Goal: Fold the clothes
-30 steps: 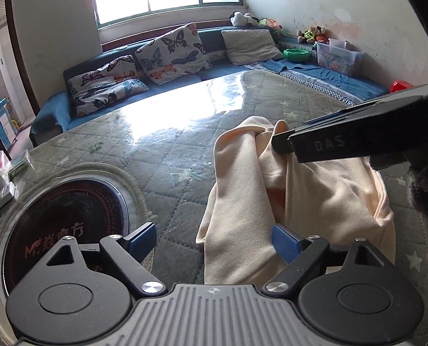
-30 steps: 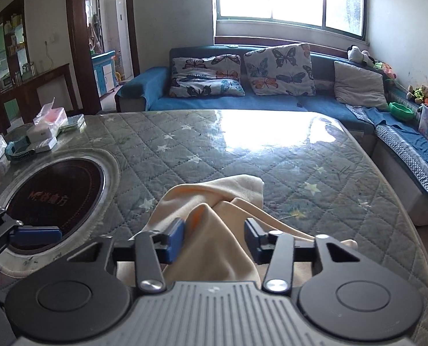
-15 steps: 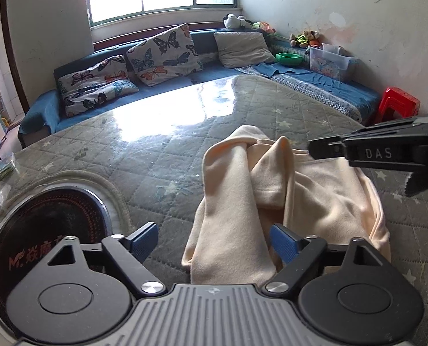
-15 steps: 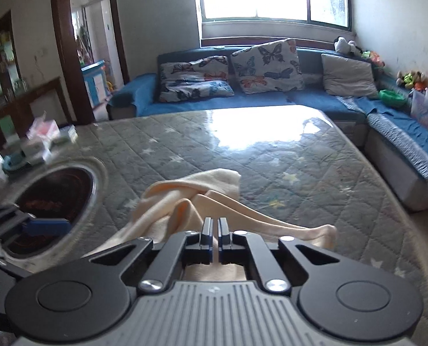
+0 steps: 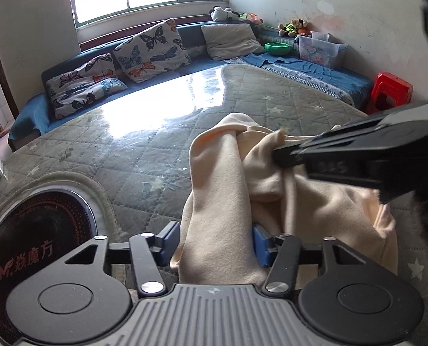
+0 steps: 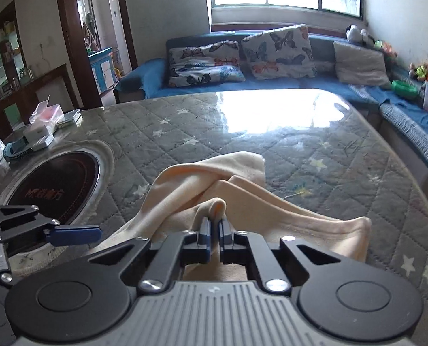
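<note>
**Both grippers on the cream garment**

Cream garment (image 6: 242, 190) lies bunched on the quilted table (image 6: 314, 144), approx 3 o'clock of the round cooktop (image 6: 55, 184). R gripper (image 6: 214, 227) is clamped tight on a raised fold. L gripper (image 5: 211, 242) has just been closing round a hanging fold; pads probably touching cloth, hard to confirm.

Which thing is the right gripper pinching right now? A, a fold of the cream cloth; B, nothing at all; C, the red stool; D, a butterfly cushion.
A: in the right wrist view the right gripper has its blue pads closed on a raised fold of the cream cloth lying on the quilted table cover.
</note>
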{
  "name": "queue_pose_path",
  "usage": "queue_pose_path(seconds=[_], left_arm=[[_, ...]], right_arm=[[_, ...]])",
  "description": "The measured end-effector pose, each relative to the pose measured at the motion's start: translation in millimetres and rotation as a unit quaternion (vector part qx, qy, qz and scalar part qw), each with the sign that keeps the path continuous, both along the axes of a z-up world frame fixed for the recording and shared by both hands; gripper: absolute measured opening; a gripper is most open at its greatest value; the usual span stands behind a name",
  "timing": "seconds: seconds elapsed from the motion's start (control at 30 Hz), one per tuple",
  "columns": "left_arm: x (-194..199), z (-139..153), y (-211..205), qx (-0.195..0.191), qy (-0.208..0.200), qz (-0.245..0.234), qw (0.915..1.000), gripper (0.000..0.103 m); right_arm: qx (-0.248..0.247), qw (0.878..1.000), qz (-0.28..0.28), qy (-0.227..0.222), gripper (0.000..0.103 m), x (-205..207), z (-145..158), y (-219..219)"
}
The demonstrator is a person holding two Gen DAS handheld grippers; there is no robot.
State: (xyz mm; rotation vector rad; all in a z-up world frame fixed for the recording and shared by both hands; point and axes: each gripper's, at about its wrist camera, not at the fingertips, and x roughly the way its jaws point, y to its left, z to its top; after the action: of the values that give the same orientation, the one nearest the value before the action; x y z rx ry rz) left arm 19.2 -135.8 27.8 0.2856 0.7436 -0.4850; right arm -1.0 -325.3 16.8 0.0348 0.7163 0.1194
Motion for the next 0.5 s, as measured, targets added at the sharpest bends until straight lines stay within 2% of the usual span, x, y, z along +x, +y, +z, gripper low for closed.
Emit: queue_pose_path(seconds=[0.03,0.13,0.33,0.5], left_arm=[[0.6,-0.4,2.6,-0.003,0.0,0.002,1.0,0.025],[-0.1,1.8,12.5,-0.012,-0.004,0.013,0.9998,0.016],[-10.1,11.1,50.7,-0.031,-0.009,0.062,0.9975,0.012],[-32.4,20.1,99.2,-0.045,-0.008,0.112,0.9927,0.01]], right_arm=[[-0.004,1.0,-0.003,-0.007,0.004,-3.6,2.8,-0.6],[-0.02,0.999,-0.02,-0.039,0.003,-24.3,20.2,-7.6],[-0.064,0.991,-0.083,-0.082,0.003,-73.1,50.8,-40.8],[-0.074,0.986,-0.126,-0.083,0.003,-103.2,54.0,-66.8]])
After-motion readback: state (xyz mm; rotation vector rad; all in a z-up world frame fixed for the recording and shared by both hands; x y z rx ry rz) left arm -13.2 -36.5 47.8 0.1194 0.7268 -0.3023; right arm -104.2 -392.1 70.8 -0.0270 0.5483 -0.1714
